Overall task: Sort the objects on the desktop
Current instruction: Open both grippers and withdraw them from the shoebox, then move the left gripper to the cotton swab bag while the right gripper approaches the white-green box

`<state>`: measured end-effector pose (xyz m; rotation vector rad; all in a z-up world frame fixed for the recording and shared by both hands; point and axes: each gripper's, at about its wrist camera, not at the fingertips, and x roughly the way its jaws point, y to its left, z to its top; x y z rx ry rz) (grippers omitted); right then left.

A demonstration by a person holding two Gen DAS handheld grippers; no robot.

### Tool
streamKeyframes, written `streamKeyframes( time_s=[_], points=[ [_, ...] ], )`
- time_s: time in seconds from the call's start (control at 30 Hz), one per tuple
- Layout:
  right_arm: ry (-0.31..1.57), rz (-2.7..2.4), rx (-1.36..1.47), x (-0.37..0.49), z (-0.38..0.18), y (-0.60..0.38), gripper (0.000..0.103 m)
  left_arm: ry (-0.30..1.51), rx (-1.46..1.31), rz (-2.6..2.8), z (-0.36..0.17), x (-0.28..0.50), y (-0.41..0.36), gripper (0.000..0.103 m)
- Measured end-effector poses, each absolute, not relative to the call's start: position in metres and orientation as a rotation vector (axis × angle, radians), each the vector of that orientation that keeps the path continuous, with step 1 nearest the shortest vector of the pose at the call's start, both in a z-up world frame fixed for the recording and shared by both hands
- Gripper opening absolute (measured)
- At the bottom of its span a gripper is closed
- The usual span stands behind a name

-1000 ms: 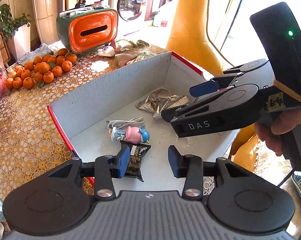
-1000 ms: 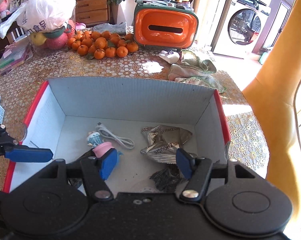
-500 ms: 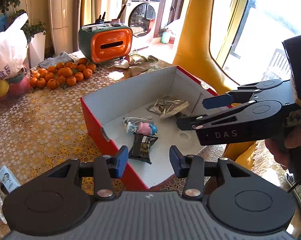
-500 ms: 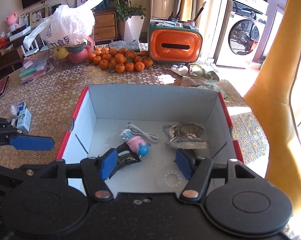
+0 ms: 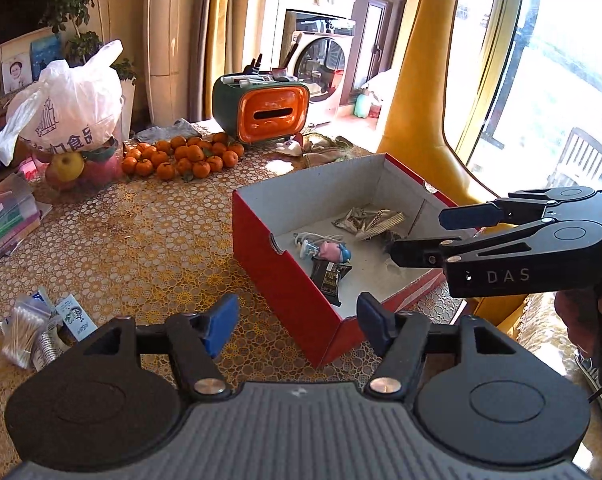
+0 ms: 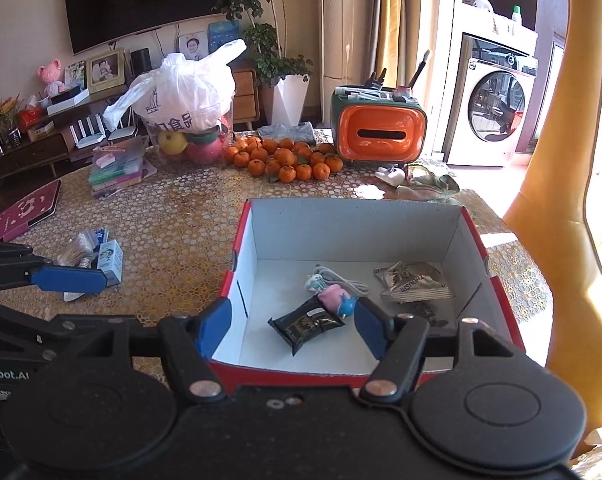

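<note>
Sorted items, a dark packet (image 6: 307,326) and pink toy (image 6: 333,295), lie in the red box (image 5: 285,280) at centre frame, so the left tool (image 5: 297,322) and right tool (image 6: 293,326), jaws just widened, stand spread and empty, free for the clutter (image 5: 41,328) at lower left of the tabletop (image 5: 141,240).

Dark crumpled item (image 6: 423,311) half behind right gripper's finger, bag's (image 5: 67,114) print partly cut off, silver packet's (image 6: 411,282) lettering unreadable

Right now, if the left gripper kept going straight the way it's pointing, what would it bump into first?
Probably the red box. The left gripper is open with nothing between its jaws, which have just been opening, and the box's near corner lies right ahead of its fingertips. Depth is hard to judge, so it might meet the table first.
</note>
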<state>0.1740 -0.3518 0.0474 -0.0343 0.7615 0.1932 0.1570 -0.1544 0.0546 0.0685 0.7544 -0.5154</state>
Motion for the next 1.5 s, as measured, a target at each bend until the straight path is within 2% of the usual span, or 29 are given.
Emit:
streamKeyframes(
  time_s=[0.37,0.6,0.7,1.5],
  points=[
    [0.696,0.276,-0.015,0.146,0.051,-0.307,0.078,0.687,0.058,-0.425,0.058,0.130,-0.102,0.074],
    [0.659,0.332,-0.015,0.135,0.047,-0.277,0.078,0.648,0.028,-0.353,0.052,0.120,-0.065,0.076],
    [0.644,0.355,-0.017,0.132,0.045,-0.262,0.078,0.622,0.033,-0.314,0.050,0.115,-0.051,0.081],
    [0.591,0.423,0.032,0.158,0.007,-0.179,0.079,0.570,-0.004,-0.143,0.000,0.117,0.037,0.082]
  ],
)
